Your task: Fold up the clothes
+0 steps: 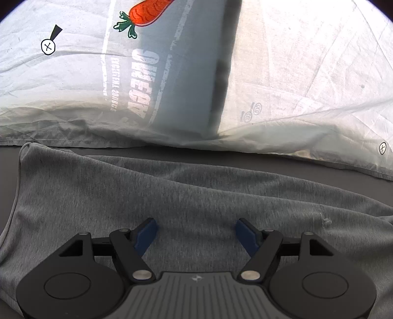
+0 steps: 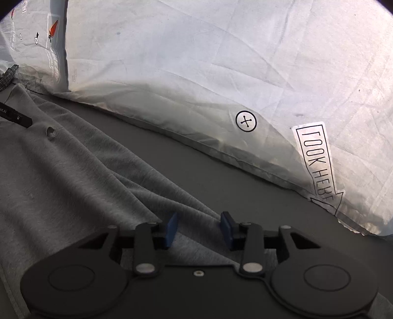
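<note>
The left gripper (image 1: 196, 233) hangs with jaws wide apart over a grey marl garment (image 1: 172, 196), nothing between its blue pads. The right gripper (image 2: 198, 229) is also parted, narrower, above the garment's rumpled edge (image 2: 152, 186). The garment lies spread on the dark desk (image 2: 221, 176), soft folds running diagonally; its long axis follows the desk's far side, just beside a white printed sheet (image 1: 294, 73).

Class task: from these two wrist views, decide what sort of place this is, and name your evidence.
Probably a bed in a bedroom: a pale printed pillow with a carrot print, and a grey garment spread on a dark sheet.
</note>
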A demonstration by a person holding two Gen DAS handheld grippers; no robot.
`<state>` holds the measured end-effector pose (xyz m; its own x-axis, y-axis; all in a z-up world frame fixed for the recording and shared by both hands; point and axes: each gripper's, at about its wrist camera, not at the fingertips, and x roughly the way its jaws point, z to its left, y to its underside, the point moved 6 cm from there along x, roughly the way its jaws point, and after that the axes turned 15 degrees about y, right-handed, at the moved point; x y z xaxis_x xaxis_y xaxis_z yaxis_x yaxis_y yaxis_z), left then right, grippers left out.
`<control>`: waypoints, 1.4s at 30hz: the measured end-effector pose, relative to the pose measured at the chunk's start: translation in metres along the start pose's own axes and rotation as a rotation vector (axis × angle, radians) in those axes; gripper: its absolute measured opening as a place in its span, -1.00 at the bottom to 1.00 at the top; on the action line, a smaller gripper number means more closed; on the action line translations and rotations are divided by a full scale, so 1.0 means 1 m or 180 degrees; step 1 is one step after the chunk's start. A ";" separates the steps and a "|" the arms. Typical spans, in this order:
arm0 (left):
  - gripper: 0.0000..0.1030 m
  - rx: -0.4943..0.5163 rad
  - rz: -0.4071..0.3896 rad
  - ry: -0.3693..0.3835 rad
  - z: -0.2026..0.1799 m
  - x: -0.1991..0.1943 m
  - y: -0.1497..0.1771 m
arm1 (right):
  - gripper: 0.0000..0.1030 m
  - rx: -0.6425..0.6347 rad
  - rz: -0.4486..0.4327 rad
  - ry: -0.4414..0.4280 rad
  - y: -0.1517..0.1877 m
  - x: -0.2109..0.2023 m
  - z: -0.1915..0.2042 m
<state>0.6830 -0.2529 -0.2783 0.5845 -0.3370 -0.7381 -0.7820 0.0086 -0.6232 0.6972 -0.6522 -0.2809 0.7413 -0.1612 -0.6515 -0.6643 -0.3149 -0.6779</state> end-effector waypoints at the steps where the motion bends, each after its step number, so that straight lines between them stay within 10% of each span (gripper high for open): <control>1: 0.43 -0.0015 -0.0023 0.0009 0.001 0.000 0.000 | -0.96 0.0051 0.0047 0.0033 -0.003 0.004 -0.003; 8: 0.52 -0.0006 -0.0050 0.0000 0.004 0.001 -0.003 | -1.00 0.0582 0.0049 0.0523 -0.020 0.021 -0.048; 15: 0.57 -0.0024 -0.0095 -0.0008 0.003 0.001 -0.003 | -0.50 0.0257 -0.0102 -0.0070 -0.017 -0.005 -0.009; 28: 0.69 0.0244 0.0018 -0.0006 -0.002 -0.018 0.024 | -0.37 -0.0380 -0.0196 -0.0231 -0.013 -0.002 0.040; 40: 0.89 0.0234 0.0011 -0.0024 -0.005 -0.015 0.026 | -0.45 -0.0419 0.0127 -0.1075 -0.021 0.012 0.041; 42: 0.90 0.0218 0.0001 -0.0040 -0.005 -0.014 0.026 | -1.00 -0.0369 0.0139 -0.1164 -0.022 0.013 0.039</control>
<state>0.6534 -0.2531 -0.2826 0.5873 -0.3252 -0.7412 -0.7658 0.0733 -0.6389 0.7172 -0.6109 -0.2878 0.6155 0.1609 -0.7716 -0.6638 -0.4220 -0.6175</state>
